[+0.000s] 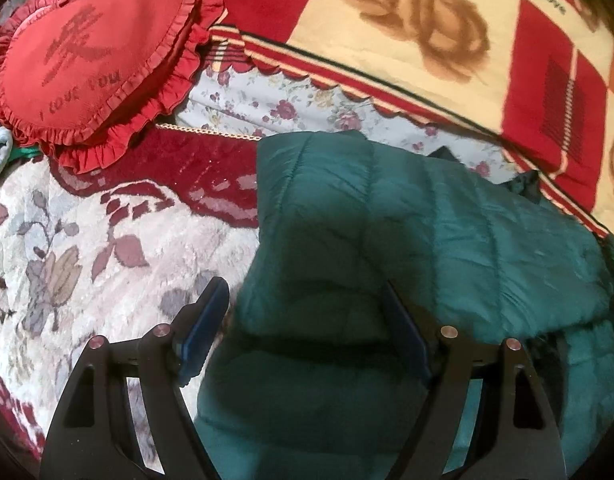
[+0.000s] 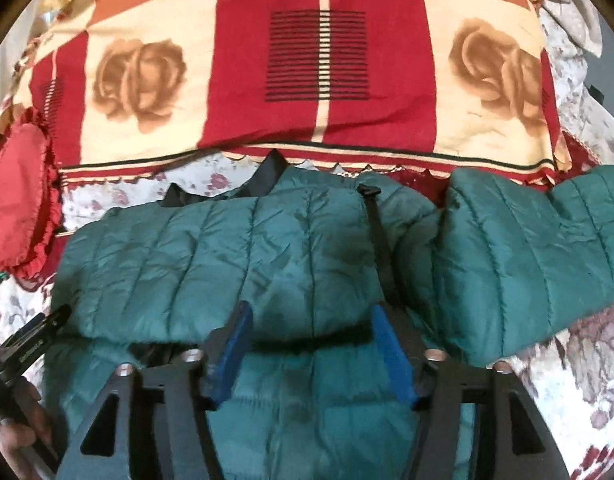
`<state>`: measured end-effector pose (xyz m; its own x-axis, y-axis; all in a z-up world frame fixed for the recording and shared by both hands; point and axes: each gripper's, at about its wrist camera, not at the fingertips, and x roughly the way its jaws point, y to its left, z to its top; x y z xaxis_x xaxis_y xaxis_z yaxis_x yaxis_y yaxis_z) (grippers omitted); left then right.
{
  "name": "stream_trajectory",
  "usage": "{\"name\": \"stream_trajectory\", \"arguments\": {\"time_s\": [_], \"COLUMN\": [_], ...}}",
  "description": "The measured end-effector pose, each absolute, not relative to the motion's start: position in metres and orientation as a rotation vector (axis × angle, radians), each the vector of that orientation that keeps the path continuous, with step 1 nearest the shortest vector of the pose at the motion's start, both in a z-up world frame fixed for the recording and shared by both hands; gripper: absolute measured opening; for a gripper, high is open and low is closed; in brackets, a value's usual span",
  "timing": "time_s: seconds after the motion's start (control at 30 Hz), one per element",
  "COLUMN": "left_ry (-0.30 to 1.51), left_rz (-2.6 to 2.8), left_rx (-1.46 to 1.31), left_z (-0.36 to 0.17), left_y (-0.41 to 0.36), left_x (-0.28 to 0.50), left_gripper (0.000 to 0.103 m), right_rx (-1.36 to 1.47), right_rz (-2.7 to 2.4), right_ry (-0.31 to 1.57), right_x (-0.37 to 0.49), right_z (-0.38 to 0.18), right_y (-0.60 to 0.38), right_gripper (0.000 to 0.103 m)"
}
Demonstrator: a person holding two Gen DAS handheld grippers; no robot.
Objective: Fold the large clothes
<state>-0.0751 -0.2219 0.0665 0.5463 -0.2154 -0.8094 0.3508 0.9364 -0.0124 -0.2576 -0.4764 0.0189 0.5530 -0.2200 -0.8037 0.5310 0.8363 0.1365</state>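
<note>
A dark green quilted puffer jacket (image 1: 407, 232) lies partly folded on the bed. In the left wrist view my left gripper (image 1: 307, 300) is open just above its near left folded edge, holding nothing. In the right wrist view the jacket (image 2: 227, 256) spreads across the middle, with one sleeve (image 2: 527, 248) lying out to the right and a black zipper strip (image 2: 381, 240) down its front. My right gripper (image 2: 311, 312) is open over the jacket's near fold, empty. The left gripper's black body (image 2: 31, 344) shows at the left edge there.
A red heart-shaped frilled cushion (image 1: 91, 64) lies at the far left. A red and cream rose-print blanket (image 2: 307, 60) is folded along the back. The bed cover (image 1: 87, 260) under the jacket is floral white and maroon.
</note>
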Motion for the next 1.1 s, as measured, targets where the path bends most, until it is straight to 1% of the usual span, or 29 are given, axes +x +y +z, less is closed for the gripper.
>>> {"name": "stream_trajectory", "arguments": {"time_s": [0.03, 0.33, 0.53, 0.8, 0.9, 1.1], "left_ry": [0.928, 0.885, 0.868, 0.866, 0.875, 0.891], "left_rz": [-0.346, -0.403, -0.434, -0.456, -0.464, -0.468], "left_rx": [0.162, 0.158, 0.153, 0.164, 0.156, 0.144], "left_z": [0.070, 0.091, 0.099, 0.100, 0.098, 0.092], "left_y": [-0.222, -0.223, -0.224, -0.232, -0.232, -0.230], "left_x": [-0.080, -0.121, -0.141, -0.149, -0.148, -0.142], "left_gripper": [0.079, 0.079, 0.079, 0.079, 0.079, 0.079], "right_rx": [0.395, 0.387, 0.393, 0.420, 0.433, 0.450], "right_rz": [-0.452, -0.433, -0.455, -0.479, -0.494, -0.563], "right_ry": [0.873, 0.867, 0.837, 0.835, 0.830, 0.816], "right_x": [-0.263, -0.290, -0.310, -0.324, -0.328, -0.334], "right_z": [0.020, 0.022, 0.033, 0.031, 0.031, 0.030], "right_y": [-0.475, -0.462, -0.466, -0.476, -0.482, -0.508], "right_gripper": [0.068, 0.068, 0.069, 0.070, 0.075, 0.075]}}
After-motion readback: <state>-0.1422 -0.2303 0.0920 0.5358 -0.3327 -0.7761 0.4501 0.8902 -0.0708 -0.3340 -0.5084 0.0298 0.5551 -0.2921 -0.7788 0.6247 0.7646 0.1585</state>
